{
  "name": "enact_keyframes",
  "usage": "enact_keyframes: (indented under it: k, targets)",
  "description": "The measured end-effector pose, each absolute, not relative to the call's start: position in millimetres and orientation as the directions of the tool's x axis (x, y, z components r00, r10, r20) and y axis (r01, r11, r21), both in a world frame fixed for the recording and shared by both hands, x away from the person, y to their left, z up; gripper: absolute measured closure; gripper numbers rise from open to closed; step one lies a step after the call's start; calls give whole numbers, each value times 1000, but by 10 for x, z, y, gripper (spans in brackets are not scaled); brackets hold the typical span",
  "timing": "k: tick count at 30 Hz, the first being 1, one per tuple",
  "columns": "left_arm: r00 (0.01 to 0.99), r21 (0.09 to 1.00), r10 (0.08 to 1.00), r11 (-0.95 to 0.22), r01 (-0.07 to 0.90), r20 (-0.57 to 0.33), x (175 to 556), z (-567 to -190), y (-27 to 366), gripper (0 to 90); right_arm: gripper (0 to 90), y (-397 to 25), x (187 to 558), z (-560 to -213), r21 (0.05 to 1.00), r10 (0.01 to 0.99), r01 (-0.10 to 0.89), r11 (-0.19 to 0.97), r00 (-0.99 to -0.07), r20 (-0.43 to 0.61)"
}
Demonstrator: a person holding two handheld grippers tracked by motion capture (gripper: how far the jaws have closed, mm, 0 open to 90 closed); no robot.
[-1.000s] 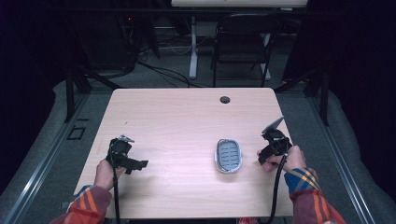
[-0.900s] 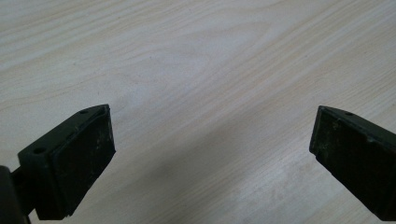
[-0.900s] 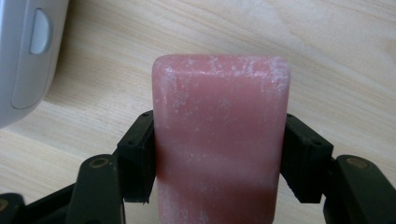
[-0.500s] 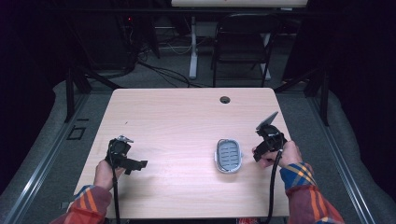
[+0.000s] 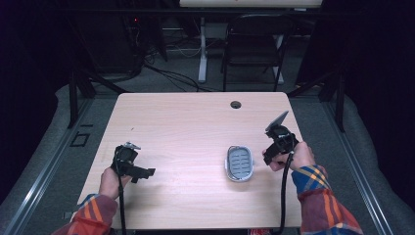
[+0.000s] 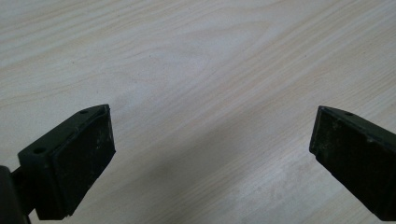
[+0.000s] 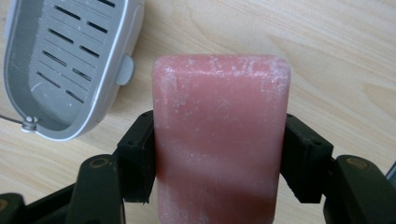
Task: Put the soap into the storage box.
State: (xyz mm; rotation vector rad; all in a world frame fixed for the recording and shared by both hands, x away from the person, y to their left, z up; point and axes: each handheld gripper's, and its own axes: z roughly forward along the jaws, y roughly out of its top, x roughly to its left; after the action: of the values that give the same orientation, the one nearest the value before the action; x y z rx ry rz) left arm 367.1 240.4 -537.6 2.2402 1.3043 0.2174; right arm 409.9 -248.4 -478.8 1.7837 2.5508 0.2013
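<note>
A person sits at a light wooden bench (image 5: pixel 195 132), a two-fingered gripper in each hand, plaid sleeves coming in from the near edge.

The right gripper (image 7: pixel 217 154) is held over the right part of the bench, just to the right of a grey soap dish (image 5: pixel 239 163). Its fingers (image 7: pixel 136 156) are closed on a pink bar of soap (image 7: pixel 219 140), one pressing each long side, so the bar stands out beyond them. In the right gripper view the soap has a chalky white film along its top edge and corners. In that same view the soap dish (image 7: pixel 70 65) lies on the wood beside the bar, close to it but not touching. The dish is an oval tray with rows of drain slots in its floor and a small tab on its rim. From the high view the right hand (image 5: pixel 293 156) wraps the gripper's handle, with a black cable trailing back toward the person.

The left gripper (image 5: pixel 128 161) hovers low over the left part of the bench, well apart from the dish. In the left gripper view its fingers (image 6: pixel 81 158) are spread wide with bare wood between them, holding nothing.

A small round hole (image 5: pixel 236 104) sits near the bench's far edge. Beyond the bench a dark chair (image 5: pixel 254 49) stands on the floor in a dim room.
</note>
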Motion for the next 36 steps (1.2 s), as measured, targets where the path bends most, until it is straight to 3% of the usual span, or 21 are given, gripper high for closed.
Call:
enact_keyframes:
  k: [36]
  targets:
    - [532, 515, 838, -405, 755, -121, 3675, -5377, 2391, 1, 371, -1968, 4247, -4556, 108, 898, 894, 435, -439, 19]
